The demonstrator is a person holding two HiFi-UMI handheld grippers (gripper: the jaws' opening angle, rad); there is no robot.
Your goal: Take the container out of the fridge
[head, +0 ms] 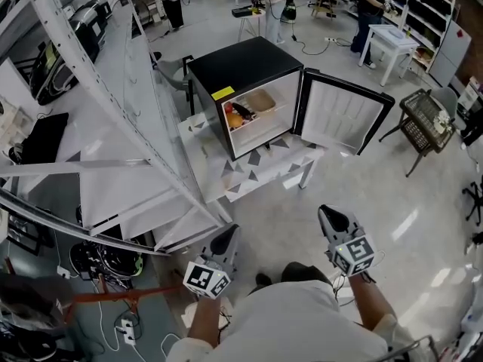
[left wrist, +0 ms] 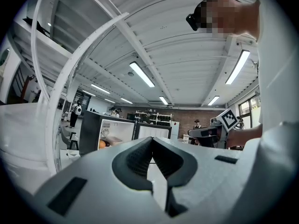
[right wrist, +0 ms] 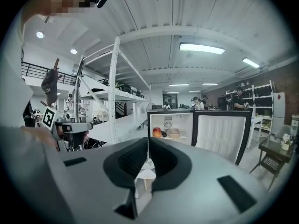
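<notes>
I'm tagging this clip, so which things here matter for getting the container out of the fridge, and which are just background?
Job in hand:
fridge, open door, container inside, left gripper, right gripper.

Just lying about:
fruit, white rack, patterned table under the fridge, white table.

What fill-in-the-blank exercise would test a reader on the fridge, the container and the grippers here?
The fridge door stands ____.
The container sits ____ the fridge, on a shelf.
The left gripper and the right gripper are both ____, holding nothing.
Missing words: open; inside; shut.
</notes>
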